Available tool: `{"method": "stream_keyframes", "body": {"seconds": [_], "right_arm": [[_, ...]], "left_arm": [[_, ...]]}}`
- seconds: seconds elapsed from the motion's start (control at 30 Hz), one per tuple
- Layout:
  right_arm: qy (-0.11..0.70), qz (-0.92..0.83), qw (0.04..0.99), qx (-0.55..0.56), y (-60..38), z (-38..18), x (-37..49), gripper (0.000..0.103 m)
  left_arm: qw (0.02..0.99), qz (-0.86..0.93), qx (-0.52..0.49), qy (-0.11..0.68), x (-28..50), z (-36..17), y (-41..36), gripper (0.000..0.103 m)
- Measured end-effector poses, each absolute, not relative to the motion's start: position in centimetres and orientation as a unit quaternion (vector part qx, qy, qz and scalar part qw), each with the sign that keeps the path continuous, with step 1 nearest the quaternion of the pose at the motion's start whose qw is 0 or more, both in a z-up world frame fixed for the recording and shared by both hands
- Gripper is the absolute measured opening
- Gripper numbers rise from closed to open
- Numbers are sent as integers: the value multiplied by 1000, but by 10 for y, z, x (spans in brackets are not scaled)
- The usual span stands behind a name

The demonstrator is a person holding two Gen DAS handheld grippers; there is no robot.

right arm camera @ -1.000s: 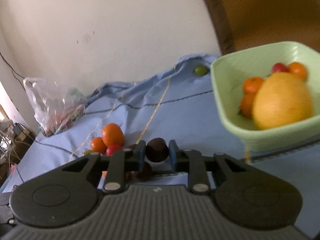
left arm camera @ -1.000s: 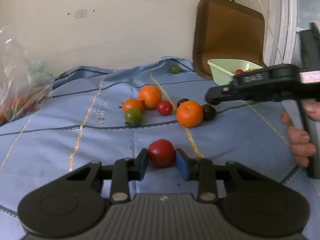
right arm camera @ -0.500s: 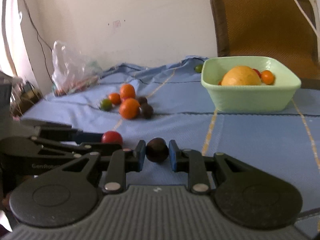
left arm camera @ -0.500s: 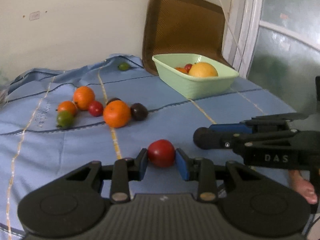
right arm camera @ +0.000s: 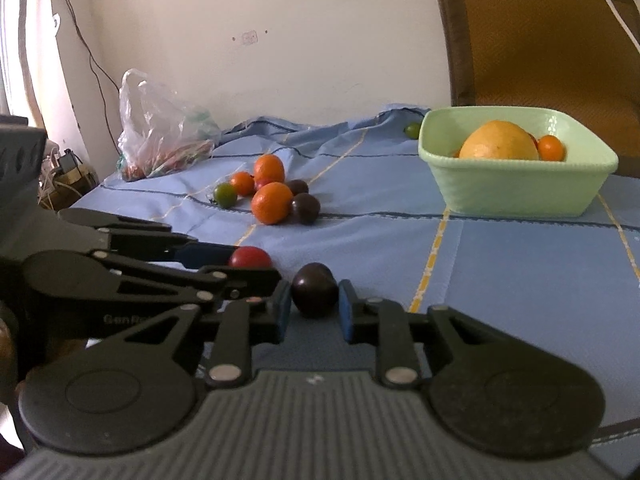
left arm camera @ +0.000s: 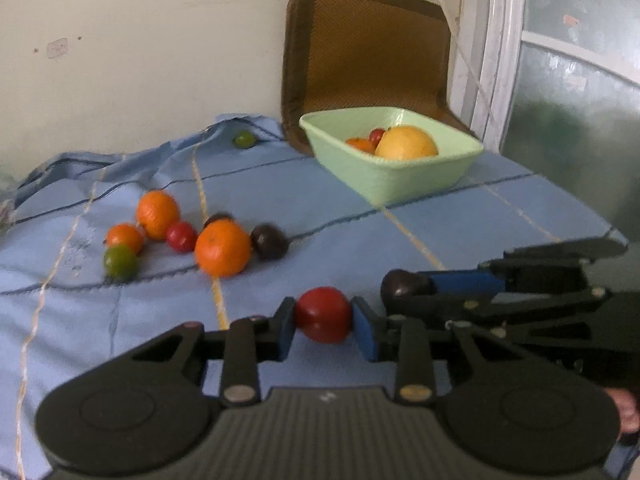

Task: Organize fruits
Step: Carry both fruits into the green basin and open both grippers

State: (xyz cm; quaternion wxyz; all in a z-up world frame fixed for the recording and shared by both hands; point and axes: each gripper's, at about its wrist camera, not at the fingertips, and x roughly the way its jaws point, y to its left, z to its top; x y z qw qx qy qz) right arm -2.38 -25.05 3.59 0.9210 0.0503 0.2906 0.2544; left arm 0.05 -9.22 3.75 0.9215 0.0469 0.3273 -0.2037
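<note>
My left gripper (left arm camera: 324,322) is shut on a red fruit (left arm camera: 323,314), held above the blue cloth. My right gripper (right arm camera: 313,304) is shut on a dark purple fruit (right arm camera: 314,289); the left wrist view shows that fruit (left arm camera: 404,284) at the right, beside the red one. In the right wrist view the red fruit (right arm camera: 250,258) sits just left of the dark one. A pale green bowl (left arm camera: 400,174) holds a large yellow fruit (left arm camera: 406,144) and small orange and red ones. Loose on the cloth lie oranges (left arm camera: 222,248), a red fruit (left arm camera: 181,237), a green fruit (left arm camera: 120,262) and a dark fruit (left arm camera: 269,242).
A brown chair back (left arm camera: 366,56) stands behind the bowl against the wall. One green fruit (left arm camera: 244,139) lies at the cloth's far edge. A clear plastic bag (right arm camera: 160,136) with produce sits at the far left. A frosted window (left arm camera: 576,120) is at the right.
Both views have swung toward the green bowl. The right gripper, seen earlier high at the right of the left view, now sits low beside the left gripper. Both grips are unchanged.
</note>
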Motion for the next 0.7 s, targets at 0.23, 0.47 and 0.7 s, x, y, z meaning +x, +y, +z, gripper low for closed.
{"method": "stream_keyframes", "body": {"seconds": [0.23,0.47,0.7], "right_arm": [[208,188,957,71,-283,64,-2,28],[177,87,976,88,-328,73,41,28],[197,47,973,115,-348,55,59,29]], "left_arm": [[926,-229,31,297,57,78,-128,30],[912,-231,-34,337,147,86,-172,30],[896,-232,-45,377,201,64,-206,36]]}}
